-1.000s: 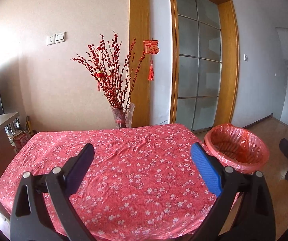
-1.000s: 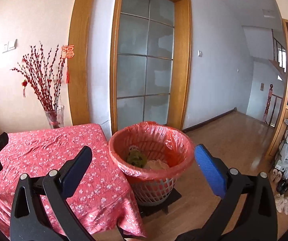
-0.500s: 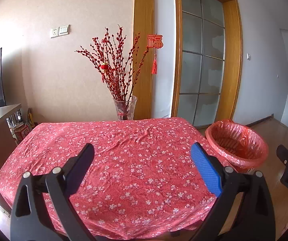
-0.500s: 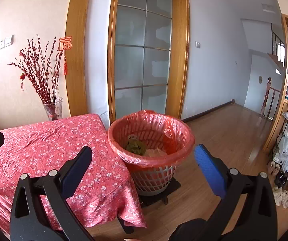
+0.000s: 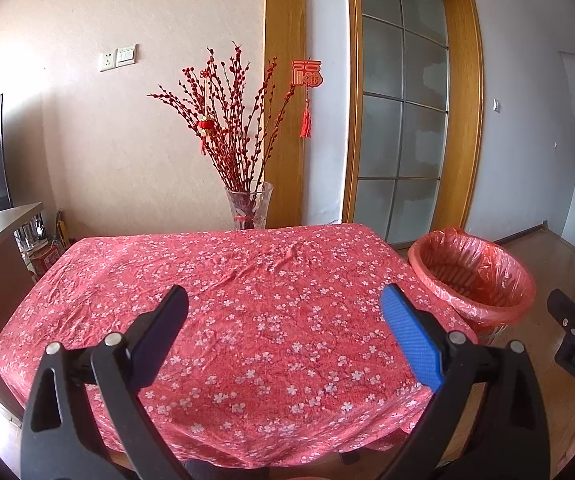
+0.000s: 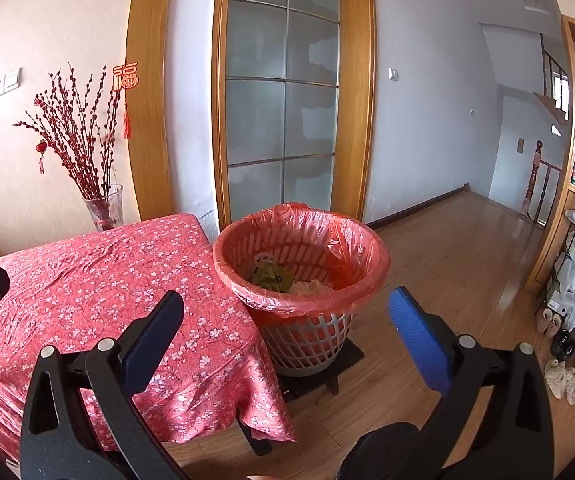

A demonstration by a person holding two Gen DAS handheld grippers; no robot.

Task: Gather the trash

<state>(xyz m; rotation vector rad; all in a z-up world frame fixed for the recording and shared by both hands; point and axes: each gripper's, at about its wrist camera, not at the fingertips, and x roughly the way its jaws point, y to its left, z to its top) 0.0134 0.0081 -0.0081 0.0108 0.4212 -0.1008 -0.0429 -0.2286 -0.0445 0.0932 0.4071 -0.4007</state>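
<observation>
Your right gripper hangs before the trash basket, jaws wide and empty; your left gripper, equally spread, faces the desk beside the basket.

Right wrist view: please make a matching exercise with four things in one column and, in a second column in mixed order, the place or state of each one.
Things:
1. trash basket
2. glass vase
3. green trash
4. right tool

Places or states:
A. open, holding nothing
B. inside the red liner
C. on the floor beside the table, on a dark stand
D. at the far edge of the red cloth, with red branches in it

Pairs: 1-C, 2-D, 3-B, 4-A
</observation>
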